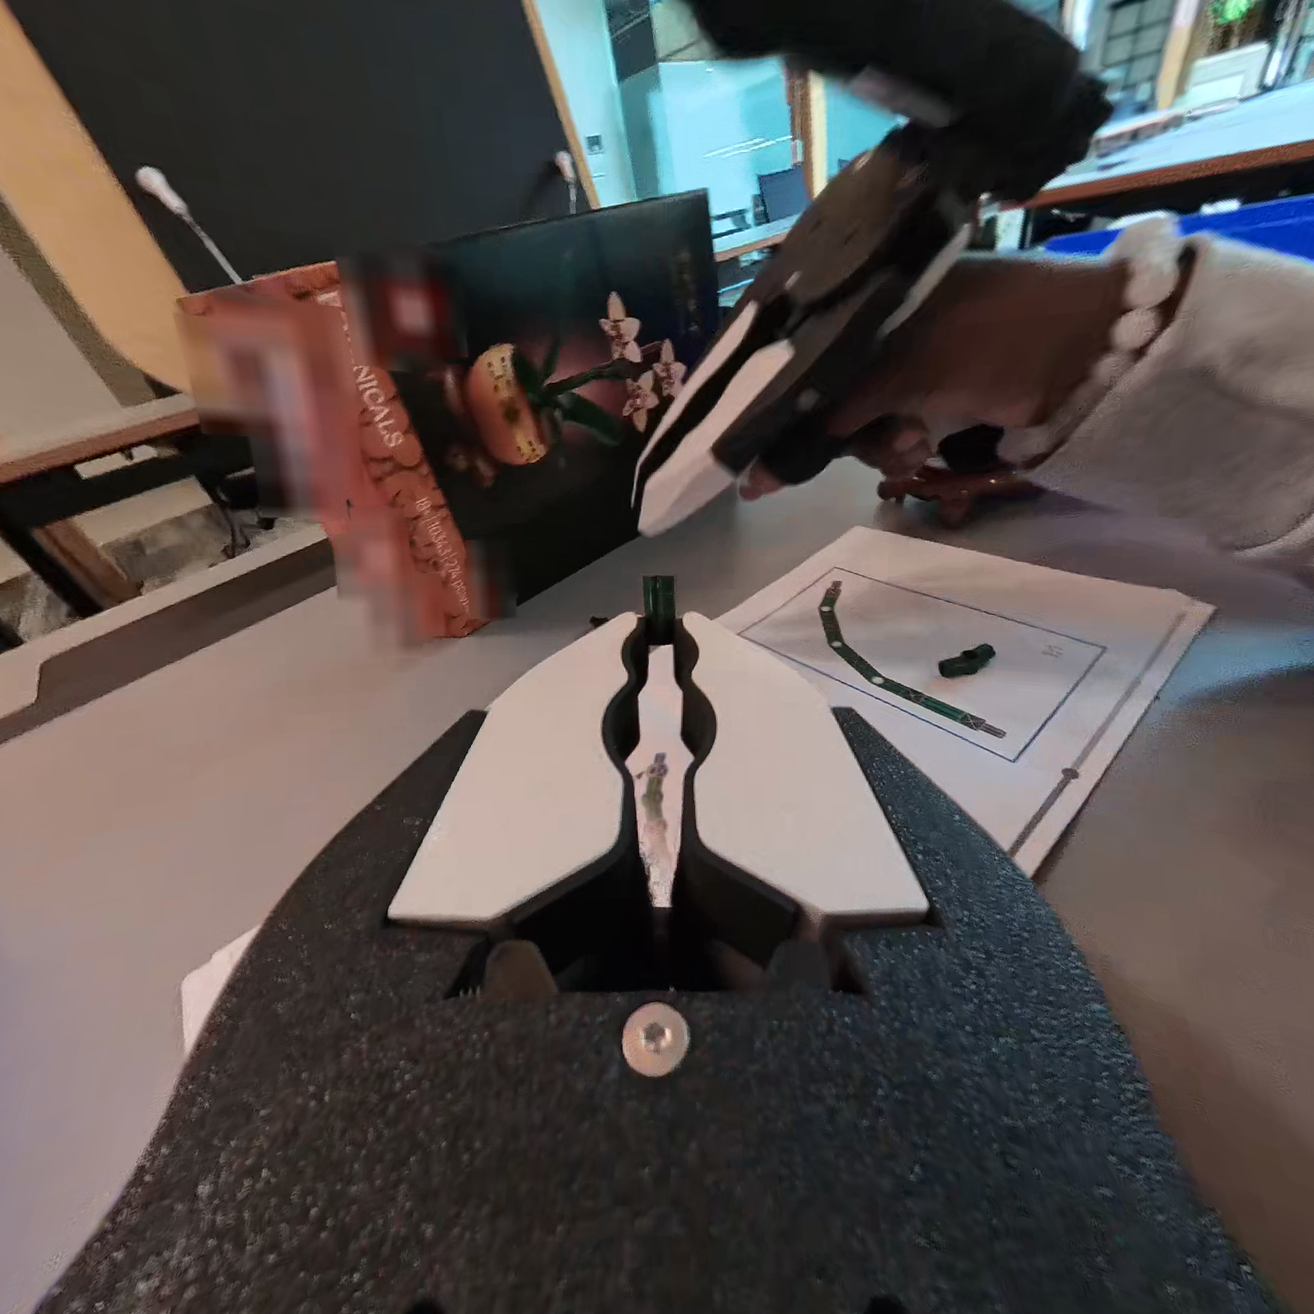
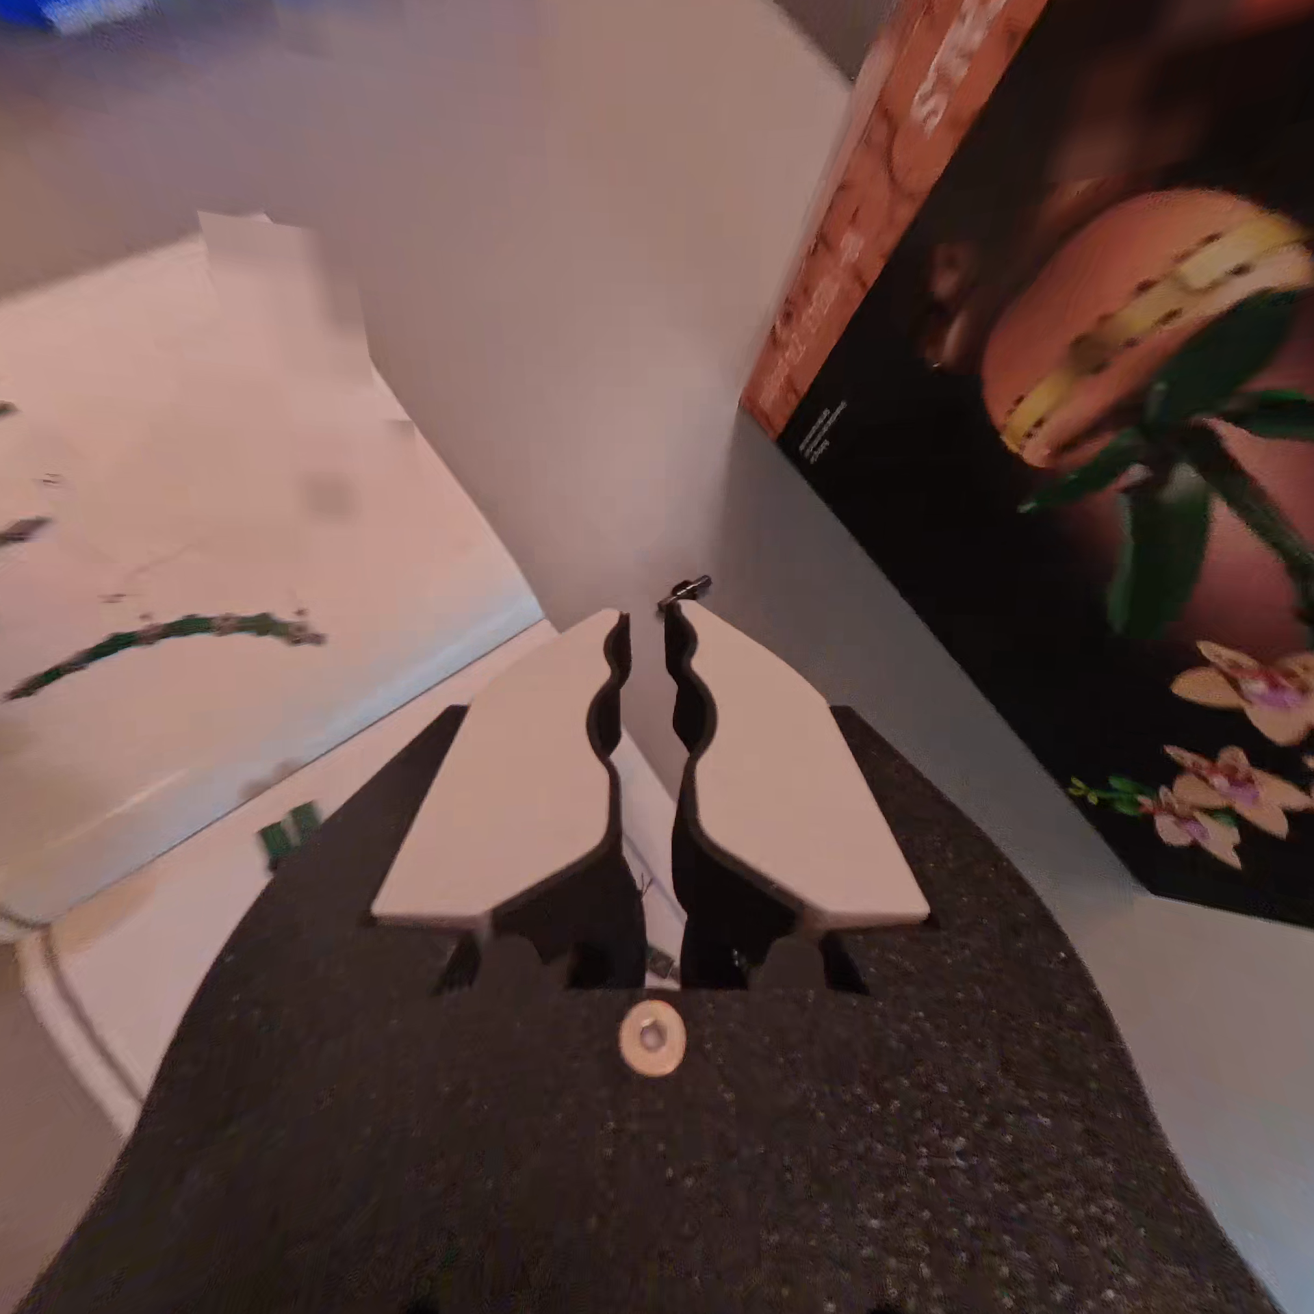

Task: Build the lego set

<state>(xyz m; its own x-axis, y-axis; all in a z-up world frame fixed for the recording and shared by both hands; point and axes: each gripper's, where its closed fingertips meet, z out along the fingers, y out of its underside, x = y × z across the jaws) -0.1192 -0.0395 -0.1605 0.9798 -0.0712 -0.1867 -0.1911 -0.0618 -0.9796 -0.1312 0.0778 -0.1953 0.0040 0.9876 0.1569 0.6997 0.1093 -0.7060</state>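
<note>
Left claw (image 1: 658,622) is nearly closed, its white fingers (image 1: 547,775) pinching a small dark green lego piece (image 1: 658,596) at the very tips; only the top of the piece shows above them, the rest is hidden in the narrow gap. It sits low over the grey counter (image 1: 213,746), pointing at the upright lego box (image 1: 540,398), whose near edge is blurred over. Just right of the tips lies a white instruction sheet (image 1: 995,640) with a printed curved green stem (image 1: 896,675), and a second dark green piece (image 1: 965,661) rests on the sheet. Farther off in the left wrist view, the right claw (image 1: 675,490) slants down toward the counter, held by a hand (image 1: 995,348) in a pale sleeve (image 1: 1209,398); a reddish-brown lego base (image 1: 953,490) sits partly hidden behind it. In its own view the right claw (image 2: 645,618) stands slightly apart with bare counter showing through the gap, holding nothing between the fingers; a tiny dark pin (image 2: 688,591) lies right at the right fingertip, and whether it touches is hard to tell. That view is heavily motion-blurred: the sheet (image 2: 213,498) is smeared at left, its stem drawing (image 2: 163,636) a green streak, a small green bit (image 2: 288,832) is half cut off by the claw's black body, and the box (image 2: 1031,498) leans across the right side.
</note>
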